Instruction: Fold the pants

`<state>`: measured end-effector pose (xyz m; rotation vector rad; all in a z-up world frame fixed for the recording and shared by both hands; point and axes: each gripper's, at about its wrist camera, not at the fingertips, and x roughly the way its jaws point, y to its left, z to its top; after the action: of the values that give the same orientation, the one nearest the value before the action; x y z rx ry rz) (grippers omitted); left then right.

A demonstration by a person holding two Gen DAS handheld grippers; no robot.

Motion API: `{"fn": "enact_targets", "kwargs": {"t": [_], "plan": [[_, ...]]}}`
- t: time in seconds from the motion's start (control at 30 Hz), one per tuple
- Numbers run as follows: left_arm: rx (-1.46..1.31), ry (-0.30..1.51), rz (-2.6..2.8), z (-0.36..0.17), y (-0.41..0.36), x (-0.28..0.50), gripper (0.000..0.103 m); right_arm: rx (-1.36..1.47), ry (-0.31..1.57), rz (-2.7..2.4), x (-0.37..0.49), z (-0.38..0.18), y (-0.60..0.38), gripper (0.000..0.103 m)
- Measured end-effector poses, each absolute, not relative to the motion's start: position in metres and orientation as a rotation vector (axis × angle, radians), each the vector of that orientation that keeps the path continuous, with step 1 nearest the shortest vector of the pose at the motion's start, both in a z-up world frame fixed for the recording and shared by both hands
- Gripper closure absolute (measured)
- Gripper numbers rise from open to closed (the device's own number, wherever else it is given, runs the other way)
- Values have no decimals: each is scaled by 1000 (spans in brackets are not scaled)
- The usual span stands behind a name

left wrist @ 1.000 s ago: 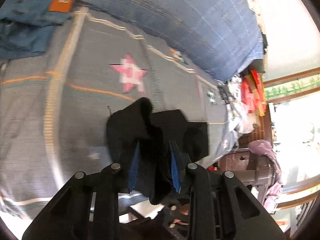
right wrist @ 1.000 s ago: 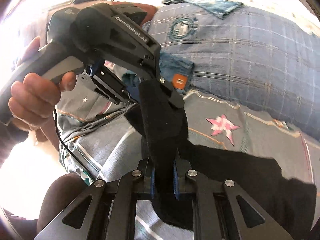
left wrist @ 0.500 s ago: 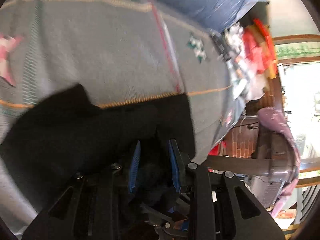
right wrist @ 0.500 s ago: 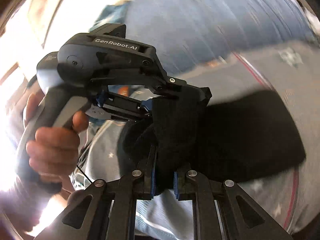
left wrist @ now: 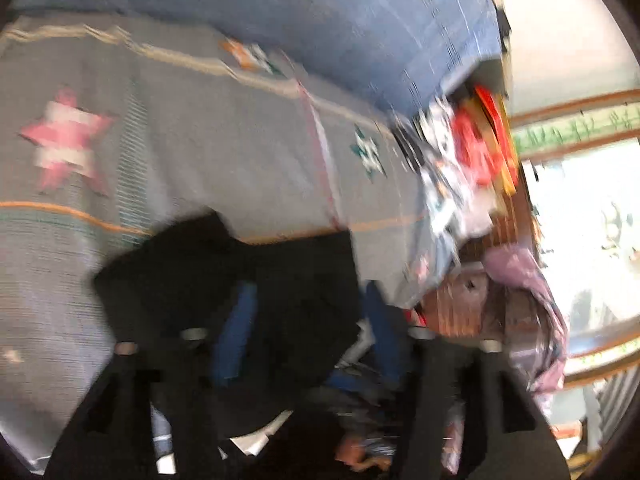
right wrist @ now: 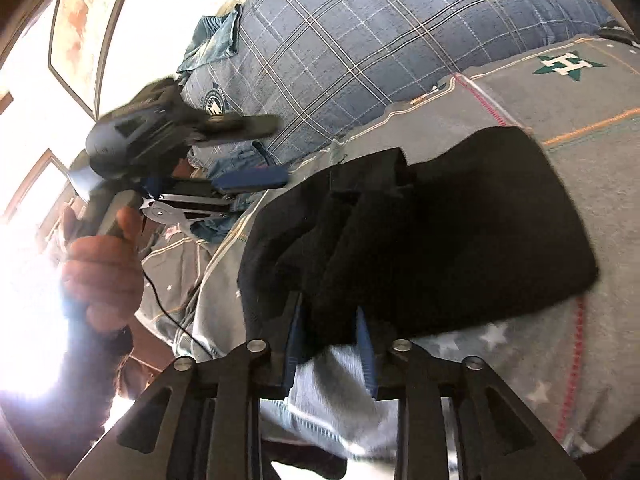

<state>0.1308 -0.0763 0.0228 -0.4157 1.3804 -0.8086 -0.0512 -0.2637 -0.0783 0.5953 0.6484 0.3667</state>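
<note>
Grey star-patterned bedspread (right wrist: 520, 360) carries the black pants (right wrist: 460, 240), folded near the bed's front edge. Both claws have just been opening: left claw (left wrist: 308, 328) wide, right claw (right wrist: 330, 344) loosely straddling a fold. Snagging fabric on withdrawal could undo it. Jeans (right wrist: 212, 40) and a plaid pillow (right wrist: 380, 40) lie behind.

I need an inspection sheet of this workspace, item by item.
Surface: grey bedspread with star patches, covering the bed.
Job's things: black pants lying folded on the bedspread.
Clutter: denim garment by the blue plaid pillow.
Grippers: left gripper open, clear of the pants, jaws just opened; right gripper just opened, a pants fold between its jaws.
Cables: thin black cable below the person's hand.
Surroundings: window, cluttered furniture beside the bed.
</note>
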Motion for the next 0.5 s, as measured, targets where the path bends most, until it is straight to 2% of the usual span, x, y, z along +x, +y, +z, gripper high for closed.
{"fn": "enact_targets", "kwargs": {"t": [0.03,0.1,0.17,0.2,0.4,0.5], "plan": [[-429,1365,-782,20,-66,131,35,592,631,357,-57,-75,-268,74],[-492,1373,-762,6,-45,130,35,616,576,340,-67,-65,-282,66],[-579,1395,-753,-13,-32,127,36,688,522,315,-72,-60,-301,46],[-623,1402,-744,-22,-25,125,36,725,514,298,-68,-60,-312,43],[-731,1372,-756,-35,-9,111,36,866,662,372,-7,-83,-323,43],[-734,1355,-754,-34,-6,103,36,946,666,451,10,-92,-318,43]]}}
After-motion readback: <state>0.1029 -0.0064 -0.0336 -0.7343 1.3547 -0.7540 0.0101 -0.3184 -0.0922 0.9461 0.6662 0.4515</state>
